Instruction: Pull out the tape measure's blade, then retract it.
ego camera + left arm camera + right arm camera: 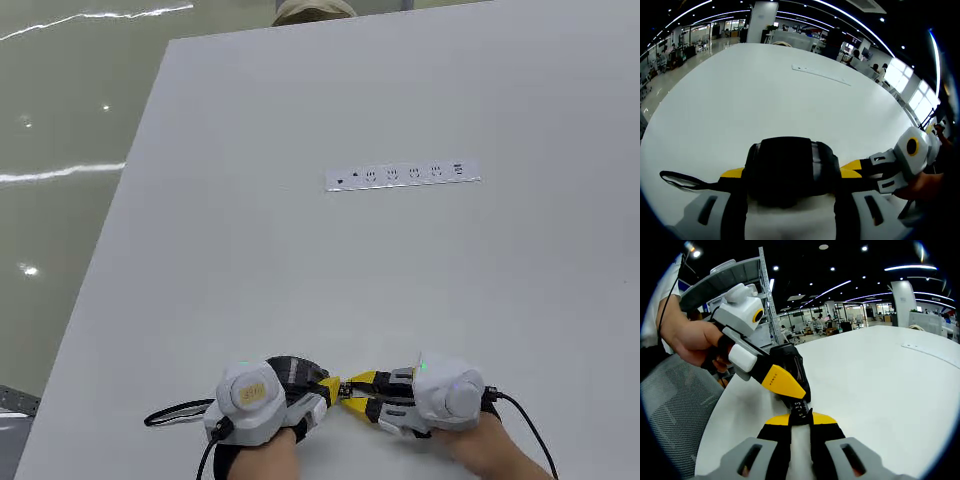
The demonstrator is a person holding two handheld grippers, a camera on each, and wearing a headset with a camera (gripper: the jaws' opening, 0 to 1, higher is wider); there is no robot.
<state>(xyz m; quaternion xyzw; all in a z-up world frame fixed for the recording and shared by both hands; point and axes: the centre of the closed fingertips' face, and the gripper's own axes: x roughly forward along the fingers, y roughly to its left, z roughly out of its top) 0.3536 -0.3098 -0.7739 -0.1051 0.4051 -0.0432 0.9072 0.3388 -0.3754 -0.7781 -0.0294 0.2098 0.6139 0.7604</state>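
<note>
"Where's the tape measure (787, 170)?"

"Bottom centre of the head view, on the white table (400, 280). Your left gripper (308, 392) is clamped around it."

"And my right gripper (800, 419)?"

"It's pinched together on the blade (798, 409), a short exposed stub just beside the housing."

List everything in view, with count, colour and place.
table: 1, white, under everything
power strip: 1, white, set in the table, far side
tape measure: 1, black, in the left tongs
blade: 1, dark, short stretch out, in the right tongs
strap: 1, black, on the table beside the left tongs
chair: 1, grey mesh, at the table's edge
left tongs: 1, yellow-tipped, shut on the tape measure
right tongs: 1, yellow-tipped, shut on the blade
hands: 2, one per gripper
</note>
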